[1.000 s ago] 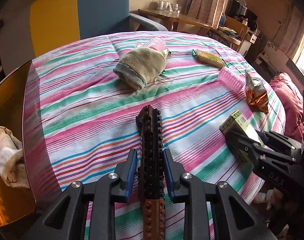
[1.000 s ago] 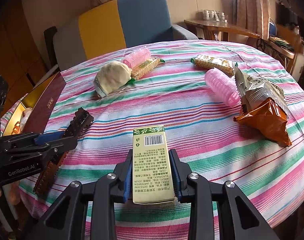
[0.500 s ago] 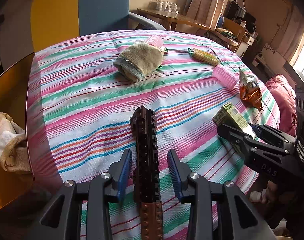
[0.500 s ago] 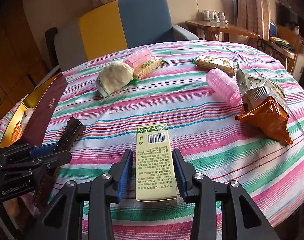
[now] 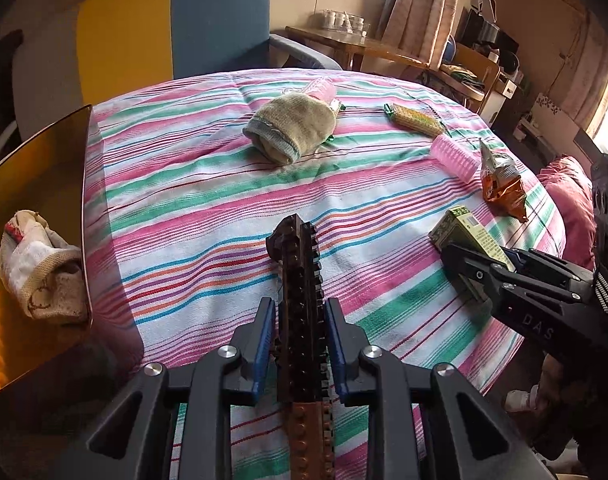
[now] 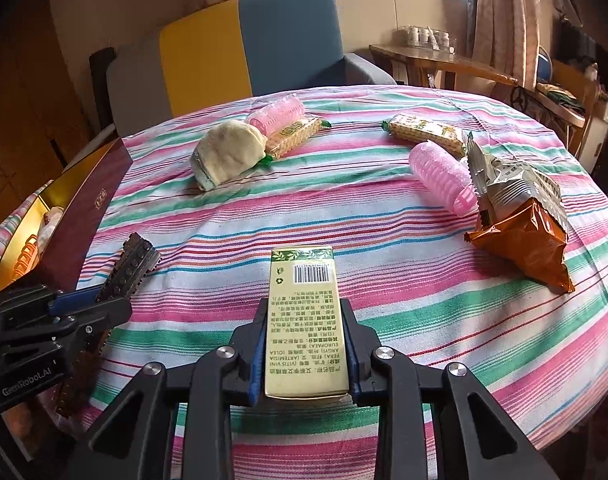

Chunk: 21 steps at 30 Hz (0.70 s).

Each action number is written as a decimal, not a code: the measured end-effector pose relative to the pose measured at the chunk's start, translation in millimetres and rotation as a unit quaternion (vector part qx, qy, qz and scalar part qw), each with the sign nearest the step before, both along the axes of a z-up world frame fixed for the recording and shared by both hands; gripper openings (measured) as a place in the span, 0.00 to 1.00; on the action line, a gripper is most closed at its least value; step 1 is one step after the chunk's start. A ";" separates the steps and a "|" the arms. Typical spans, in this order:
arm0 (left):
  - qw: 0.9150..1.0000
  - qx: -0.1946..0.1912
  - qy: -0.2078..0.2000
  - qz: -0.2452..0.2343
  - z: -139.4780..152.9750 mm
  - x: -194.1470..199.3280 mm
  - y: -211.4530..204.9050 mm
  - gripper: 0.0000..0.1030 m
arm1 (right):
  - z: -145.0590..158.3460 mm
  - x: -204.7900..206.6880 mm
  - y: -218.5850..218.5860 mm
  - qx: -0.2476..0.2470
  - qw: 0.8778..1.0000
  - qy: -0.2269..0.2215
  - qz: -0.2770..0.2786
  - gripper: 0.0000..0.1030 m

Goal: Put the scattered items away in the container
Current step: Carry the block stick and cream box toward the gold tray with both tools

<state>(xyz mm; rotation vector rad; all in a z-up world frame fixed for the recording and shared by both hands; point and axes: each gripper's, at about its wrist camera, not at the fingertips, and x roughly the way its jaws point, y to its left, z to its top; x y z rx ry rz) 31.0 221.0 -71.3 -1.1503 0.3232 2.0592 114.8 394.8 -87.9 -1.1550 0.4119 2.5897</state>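
Both grippers holding items over the striped bench

We see the left gripper [image 5: 298, 344] with its jaws closed on a long brown brick strip [image 5: 300, 300] at lower centre, the right gripper [image 6: 306, 348] with its jaws clamped on a green carton [image 6: 304, 320]. The gold-lined container [image 5: 36, 184] sits at the left edge with a cloth bundle [image 5: 40, 272] inside. A sock [image 5: 292, 130], pink rollers [image 6: 442, 176] and a snack bag [image 6: 520, 216] lie in the upper half.
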 end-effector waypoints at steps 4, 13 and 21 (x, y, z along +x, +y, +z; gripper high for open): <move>1.000 0.010 0.006 0.005 7.6 1.9 -7.3 0.24 | 1.1 -2.3 -7.8 -0.014 1.000 0.003 0.009 0.30; 0.999 0.045 0.013 0.020 27.8 1.5 -31.5 0.24 | 11.0 -14.2 -36.0 -0.029 0.998 0.015 0.049 0.30; 0.994 0.081 0.028 0.062 52.9 -7.1 -65.8 0.24 | 35.6 -40.1 -69.5 -0.026 0.993 0.044 0.103 0.30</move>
